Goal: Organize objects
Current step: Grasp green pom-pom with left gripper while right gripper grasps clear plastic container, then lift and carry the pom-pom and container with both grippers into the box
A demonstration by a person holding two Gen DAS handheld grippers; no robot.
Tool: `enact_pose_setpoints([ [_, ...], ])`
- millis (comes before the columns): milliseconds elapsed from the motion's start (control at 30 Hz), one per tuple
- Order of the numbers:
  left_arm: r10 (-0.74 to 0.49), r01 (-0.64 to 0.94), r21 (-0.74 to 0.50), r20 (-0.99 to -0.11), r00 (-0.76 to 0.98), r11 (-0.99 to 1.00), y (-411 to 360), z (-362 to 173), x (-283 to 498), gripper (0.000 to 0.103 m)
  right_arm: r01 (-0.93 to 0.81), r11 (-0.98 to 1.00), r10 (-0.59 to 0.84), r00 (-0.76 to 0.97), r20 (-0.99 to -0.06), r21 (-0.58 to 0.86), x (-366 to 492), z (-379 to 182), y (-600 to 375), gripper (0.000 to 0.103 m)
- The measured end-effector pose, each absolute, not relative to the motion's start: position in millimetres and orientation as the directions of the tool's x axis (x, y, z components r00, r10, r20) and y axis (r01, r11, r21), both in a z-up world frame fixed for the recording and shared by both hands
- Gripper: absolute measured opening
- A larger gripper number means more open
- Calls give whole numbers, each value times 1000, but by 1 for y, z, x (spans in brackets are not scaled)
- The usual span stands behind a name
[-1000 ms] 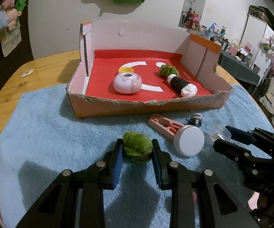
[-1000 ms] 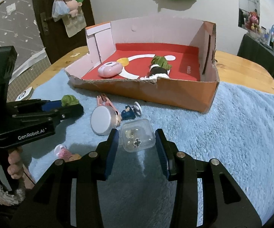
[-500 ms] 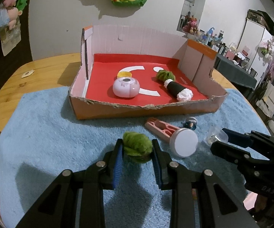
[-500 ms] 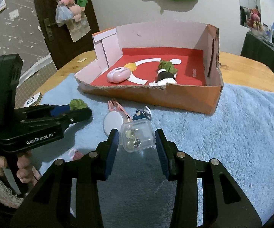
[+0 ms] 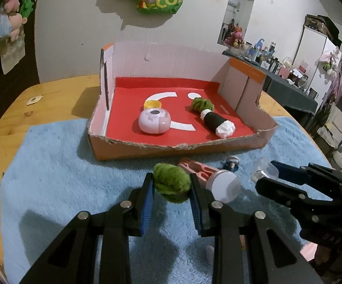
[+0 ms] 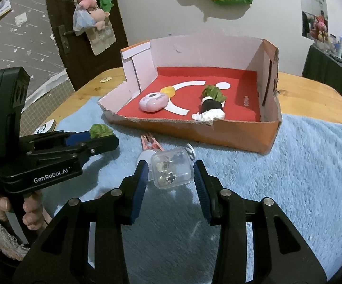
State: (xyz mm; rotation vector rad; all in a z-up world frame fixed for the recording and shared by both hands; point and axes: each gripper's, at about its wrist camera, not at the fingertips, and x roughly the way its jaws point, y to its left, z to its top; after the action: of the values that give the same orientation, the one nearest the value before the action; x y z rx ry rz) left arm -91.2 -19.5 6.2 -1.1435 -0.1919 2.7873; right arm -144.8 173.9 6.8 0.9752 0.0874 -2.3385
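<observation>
both my grippers loaded, above the blue mat's near side

my left gripper (image 5: 171, 187) pinches the green fuzzy ball (image 5: 171, 182); my right gripper (image 6: 171, 175) clamps the clear plastic case (image 6: 171, 170). the cardboard box (image 5: 178, 151) sits at the mat's far edge, holding a pink pod (image 5: 154, 124).

blue mat (image 6: 313, 170): fluffy cloth | box (image 6: 230, 131): torn cardboard | small case (image 6: 171, 170): clear glossy plastic | table (image 5: 52, 101): wood

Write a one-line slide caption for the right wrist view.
Right gripper holds a clear plastic box of trinkets above the blue fleece mat, facing the red-floored cardboard tray.
</observation>
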Motion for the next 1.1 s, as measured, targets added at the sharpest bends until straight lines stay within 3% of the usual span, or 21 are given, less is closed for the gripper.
enact_pose_setpoints([
  [1100, 168, -110, -131, -627, -761, -985, -11, 46, -107, 30, 566, -807, -529, -568, -631, 167, -157, 29, 169, 38],
])
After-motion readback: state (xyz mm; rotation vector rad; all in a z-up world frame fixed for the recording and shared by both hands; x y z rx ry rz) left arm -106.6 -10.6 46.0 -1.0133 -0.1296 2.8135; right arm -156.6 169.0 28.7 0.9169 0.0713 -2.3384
